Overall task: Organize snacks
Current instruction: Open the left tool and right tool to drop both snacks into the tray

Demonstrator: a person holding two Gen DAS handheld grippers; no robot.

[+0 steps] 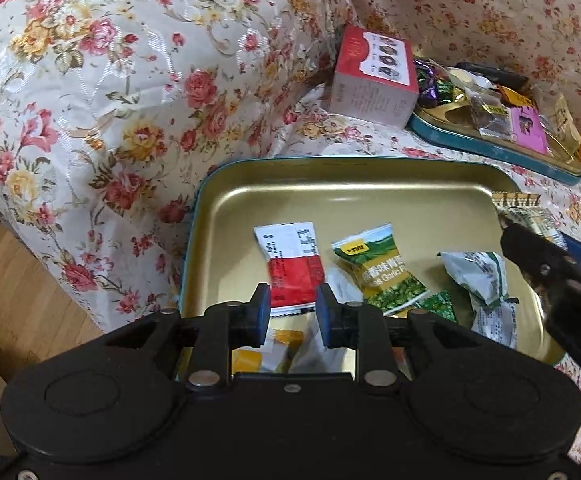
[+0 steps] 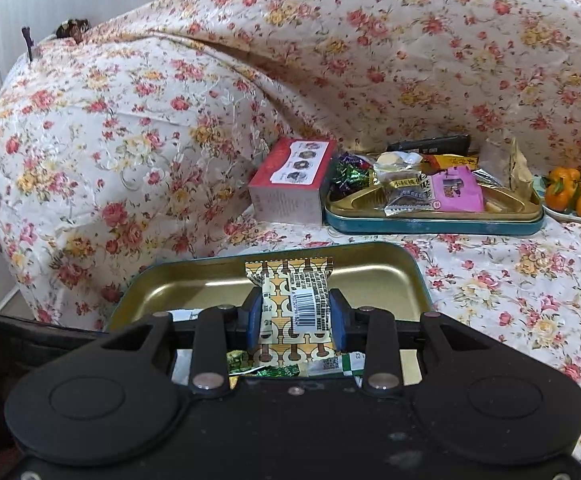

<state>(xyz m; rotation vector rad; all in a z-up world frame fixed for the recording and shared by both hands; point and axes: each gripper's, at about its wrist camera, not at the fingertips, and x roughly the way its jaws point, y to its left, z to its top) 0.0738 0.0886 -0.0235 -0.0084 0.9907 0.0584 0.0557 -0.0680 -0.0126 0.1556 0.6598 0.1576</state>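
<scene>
the right gripper (image 2: 296, 312) is clamped on a snack (image 2: 290, 300) just above the tin (image 2: 370, 256); let go too near the rim ahead, it could slip onto the cloth (image 2: 490, 280). the left gripper (image 1: 292, 312), jaws apart and empty, hangs over a red packet (image 1: 294, 268) and could get bumped by the right.

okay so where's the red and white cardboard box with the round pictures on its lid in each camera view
Left wrist view: the red and white cardboard box sits upper centre-right, against the left end of the teal-rimmed gold tray of mixed sweets.
Right wrist view: the box sits centre, slightly left, at that tray's left end.
Shared landmark: the pink packet in that tray.
</scene>
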